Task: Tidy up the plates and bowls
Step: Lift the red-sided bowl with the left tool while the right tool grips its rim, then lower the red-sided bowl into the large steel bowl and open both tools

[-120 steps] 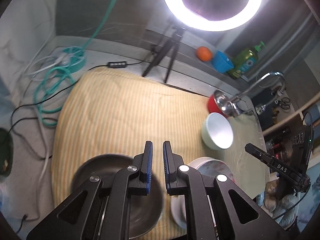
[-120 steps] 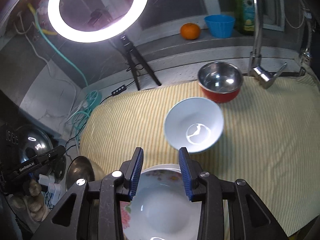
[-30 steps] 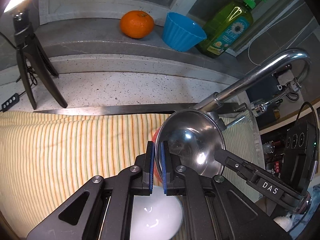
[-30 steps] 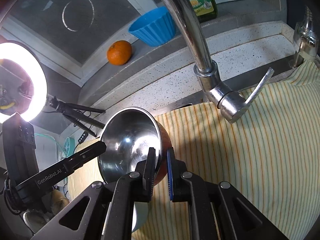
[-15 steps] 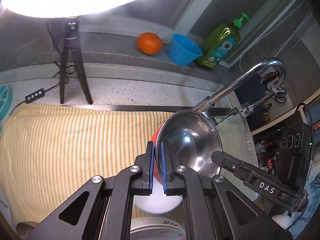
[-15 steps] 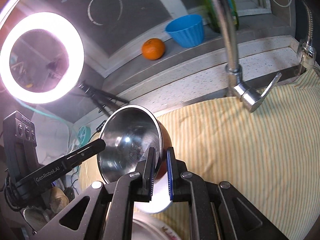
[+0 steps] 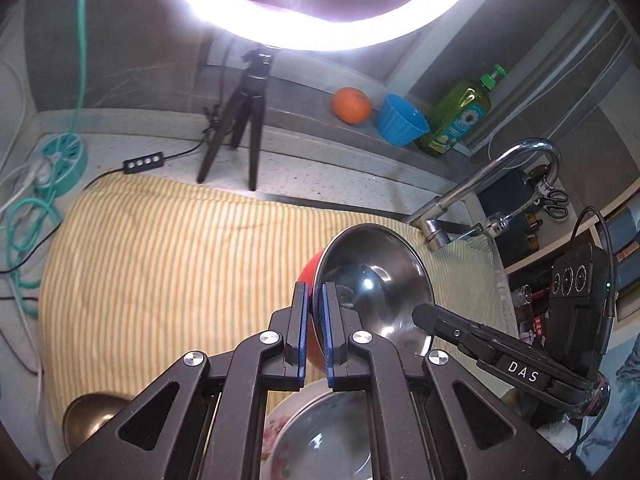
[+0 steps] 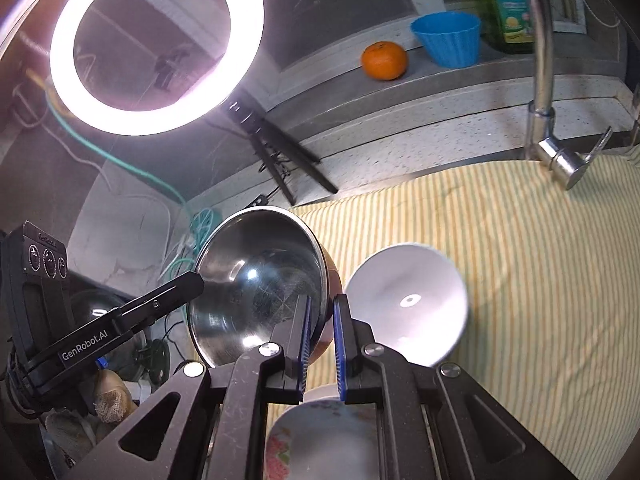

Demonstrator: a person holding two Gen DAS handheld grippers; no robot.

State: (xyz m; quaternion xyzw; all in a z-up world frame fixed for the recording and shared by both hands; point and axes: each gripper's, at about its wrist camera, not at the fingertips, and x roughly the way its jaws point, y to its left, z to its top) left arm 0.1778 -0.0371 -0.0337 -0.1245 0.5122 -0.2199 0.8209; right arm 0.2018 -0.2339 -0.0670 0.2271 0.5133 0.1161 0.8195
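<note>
A steel bowl with a red outside (image 7: 372, 280) hangs tilted in the air over the striped cloth (image 7: 180, 260). My left gripper (image 7: 312, 296) is shut on its rim on one side. In the right wrist view my right gripper (image 8: 320, 308) is shut on the opposite rim of the same bowl (image 8: 256, 280). The other gripper's black finger (image 7: 440, 322) reaches in at the bowl's edge. A white bowl (image 8: 404, 300) sits on the cloth just right of the right gripper. Under both grippers lies a floral plate (image 8: 320, 440), also seen in the left wrist view (image 7: 320, 440).
A dark metal bowl (image 7: 92, 416) sits at the cloth's near left corner. The faucet (image 7: 500, 172) stands at the back right, the ring light's tripod (image 7: 244, 120) at the back. An orange (image 7: 351, 105), a blue cup (image 7: 400, 124) and a soap bottle (image 7: 460, 120) line the ledge.
Both grippers have drawn back from the faucet and risen with the steel bowl held between them. The white bowl and the floral plate have come into view below.
</note>
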